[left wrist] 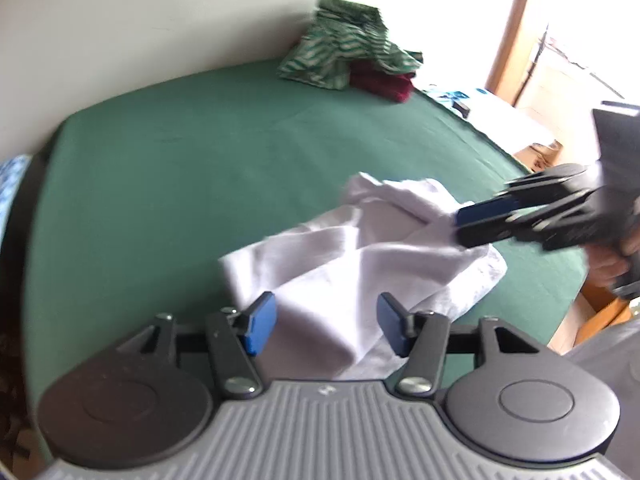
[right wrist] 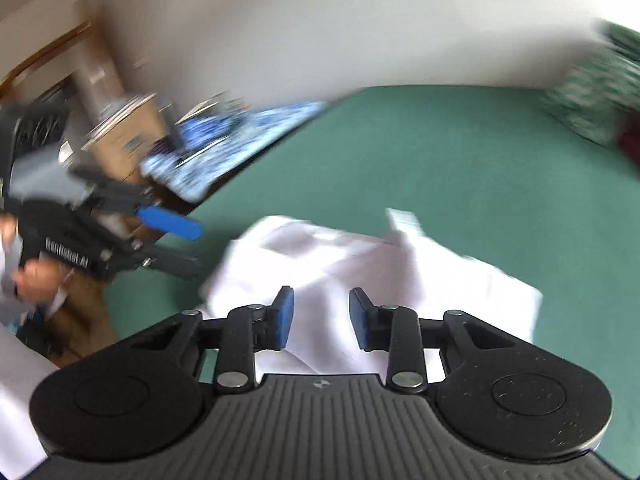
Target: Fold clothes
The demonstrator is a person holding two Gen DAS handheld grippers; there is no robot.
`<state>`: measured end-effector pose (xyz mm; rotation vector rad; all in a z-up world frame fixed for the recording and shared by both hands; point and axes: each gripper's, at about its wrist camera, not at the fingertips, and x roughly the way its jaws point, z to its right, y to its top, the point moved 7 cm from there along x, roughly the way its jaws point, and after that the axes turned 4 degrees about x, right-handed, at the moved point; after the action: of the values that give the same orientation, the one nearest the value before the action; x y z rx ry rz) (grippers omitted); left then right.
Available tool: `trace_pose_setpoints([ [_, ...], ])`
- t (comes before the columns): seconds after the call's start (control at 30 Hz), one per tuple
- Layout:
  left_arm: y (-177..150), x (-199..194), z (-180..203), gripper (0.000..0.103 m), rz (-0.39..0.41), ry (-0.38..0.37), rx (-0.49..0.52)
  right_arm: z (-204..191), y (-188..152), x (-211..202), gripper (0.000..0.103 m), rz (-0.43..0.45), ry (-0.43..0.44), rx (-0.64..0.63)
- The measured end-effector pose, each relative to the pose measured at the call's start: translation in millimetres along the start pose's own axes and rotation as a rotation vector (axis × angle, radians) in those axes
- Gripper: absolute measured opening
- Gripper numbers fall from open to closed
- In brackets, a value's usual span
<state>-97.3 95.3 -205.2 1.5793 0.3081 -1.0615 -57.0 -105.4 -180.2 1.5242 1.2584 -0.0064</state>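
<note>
Both grippers, left gripper (left wrist: pixel 326 326) and right gripper (right wrist: pixel 322 318), are hanging open over the white garment (left wrist: pixel 352 256), probably releasing it, so regrab matching edges before folding.

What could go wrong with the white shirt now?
Both tongs, left and right, are open above the white shirt, so its loose, half-made fold could flop apart. The shirt also lies close to the near edge of the green bed, so a careless tug might drag it off.
</note>
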Motion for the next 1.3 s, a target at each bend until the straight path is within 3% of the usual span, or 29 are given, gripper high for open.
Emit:
trace_pose_setpoints([
  [0.17, -26, 35, -11, 0.063, -0.102, -0.027, -0.048, 26, -21, -16, 0.036, -0.038, -0.057, 0.15],
  [0.37, -27, 37, -22, 0.067, -0.113, -0.087, -0.093, 26, -29, 3, 0.037, 0.069, -0.081, 0.151],
  [0.4, -28, 37, -19, 0.068, -0.114, -0.088, -0.082, 25, -30, 10, 0.034, 0.069, -0.089, 0.135],
  [0.47, -28, 35, -15, 0.068, -0.119, -0.088, -0.063, 28, -29, 20, 0.014, 0.027, -0.095, 0.101],
  [0.57, -26, 27, -13, 0.067, -0.116, -0.134, -0.071, 31, -24, 11, 0.009, -0.019, -0.023, 0.111],
  [0.6, -26, 26, -12, 0.066, -0.114, -0.144, -0.074, 32, -22, 4, 0.001, -0.034, 0.011, 0.117],
  [0.83, -25, 21, -11, 0.066, -0.106, -0.112, -0.055, 41, -29, 15, 0.004, -0.16, 0.015, 0.077],
  [0.9, -21, 8, -14, 0.067, -0.088, -0.086, -0.043, 39, -24, 9, 0.015, -0.152, 0.016, 0.075],
  [0.97, -17, -9, -17, 0.067, -0.056, -0.043, -0.036, 39, -17, -4, 0.042, -0.128, -0.02, 0.051],
  [1.07, -4, -27, -13, 0.067, 0.028, -0.037, -0.056, 43, -3, -24, 0.04, -0.047, -0.113, 0.008],
  [1.17, 8, -13, 3, 0.07, 0.069, -0.088, -0.059, 35, 11, -25, 0.033, 0.062, -0.079, 0.0],
  [1.23, 6, 8, 8, 0.07, 0.038, -0.085, -0.058, 28, 16, -8, 0.03, 0.096, -0.046, 0.01],
  [1.3, -4, 32, 6, 0.069, -0.023, -0.094, -0.088, 29, 16, 18, 0.028, 0.103, -0.066, 0.032],
])
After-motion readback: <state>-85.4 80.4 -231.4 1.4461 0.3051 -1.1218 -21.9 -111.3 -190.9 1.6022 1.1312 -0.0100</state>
